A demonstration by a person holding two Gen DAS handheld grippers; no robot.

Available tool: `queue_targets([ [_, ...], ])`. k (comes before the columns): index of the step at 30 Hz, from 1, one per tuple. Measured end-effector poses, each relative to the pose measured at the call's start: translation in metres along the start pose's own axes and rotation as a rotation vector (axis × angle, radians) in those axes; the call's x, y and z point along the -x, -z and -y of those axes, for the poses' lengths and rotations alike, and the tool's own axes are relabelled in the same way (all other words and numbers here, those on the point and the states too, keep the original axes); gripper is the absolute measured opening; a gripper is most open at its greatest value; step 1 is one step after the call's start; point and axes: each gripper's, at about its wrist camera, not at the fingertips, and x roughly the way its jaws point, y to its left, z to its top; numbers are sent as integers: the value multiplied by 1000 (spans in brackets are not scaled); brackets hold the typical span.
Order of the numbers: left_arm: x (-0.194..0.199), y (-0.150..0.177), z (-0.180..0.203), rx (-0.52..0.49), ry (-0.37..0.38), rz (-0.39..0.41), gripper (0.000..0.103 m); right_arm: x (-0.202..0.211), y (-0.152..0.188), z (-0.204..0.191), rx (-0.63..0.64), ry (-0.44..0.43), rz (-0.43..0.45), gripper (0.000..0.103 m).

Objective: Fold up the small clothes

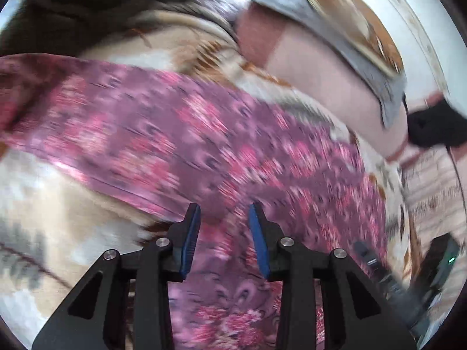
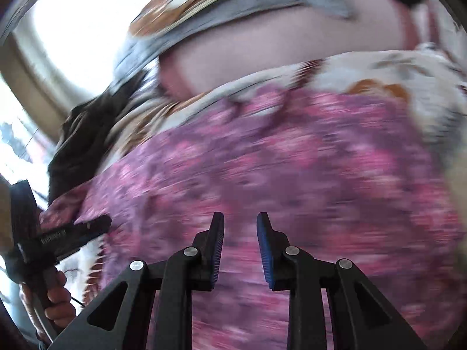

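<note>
A pink and purple patterned garment (image 1: 204, 134) lay spread across a cream, brown and grey patterned blanket (image 1: 52, 192), filling the middle of both wrist views; both views were blurred, so its exact outline and folds could not be made out.

The left gripper (image 1: 224, 213) hung over the near part of the cloth with its blue-padded fingers (image 1: 191, 239) parted by a moderate gap and nothing between them; whether the tips touched the fabric could not be told. The right gripper (image 2: 240, 221) was likewise partly open over the garment, its pads (image 2: 267, 250) empty. In the right wrist view the left gripper (image 2: 87, 227) showed at the garment's left edge, with the person's hand (image 2: 58, 294) on its handle.

Bare blanket showed to the left of the garment in the left view and beyond its far edge. A dark brown cloth (image 1: 87, 5) sat past the far left corner. A pale pink pillow (image 1: 321, 81) and a grey-edged one (image 1: 335, 38) lay beyond the far edge, a black object (image 1: 435, 128) just beside them.
</note>
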Motion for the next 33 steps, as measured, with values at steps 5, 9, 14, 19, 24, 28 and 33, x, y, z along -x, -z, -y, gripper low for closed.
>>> queue_targets([
  [5,54,-14,-56,92,-150,146,53,-53,16,-60,64,-77,-92,26],
  [9,81,-17,-117,188,-204,173,54,-61,33,-73,150,-28,-14,33],
  [14,89,-20,-193,359,-316,190,54,-61,32,-64,110,-78,-8,33],
  [19,70,-29,-228,511,-249,196,54,-59,33,-65,123,-68,-2,33],
  [24,53,-44,-240,572,-199,218,50,-61,33,-63,103,-92,0,33],
  [28,50,-48,-245,591,-155,202,9,-60,33,-58,87,-112,1,33],
  [33,70,-48,-216,506,-159,251,7,-60,32,-55,67,-135,1,33],
])
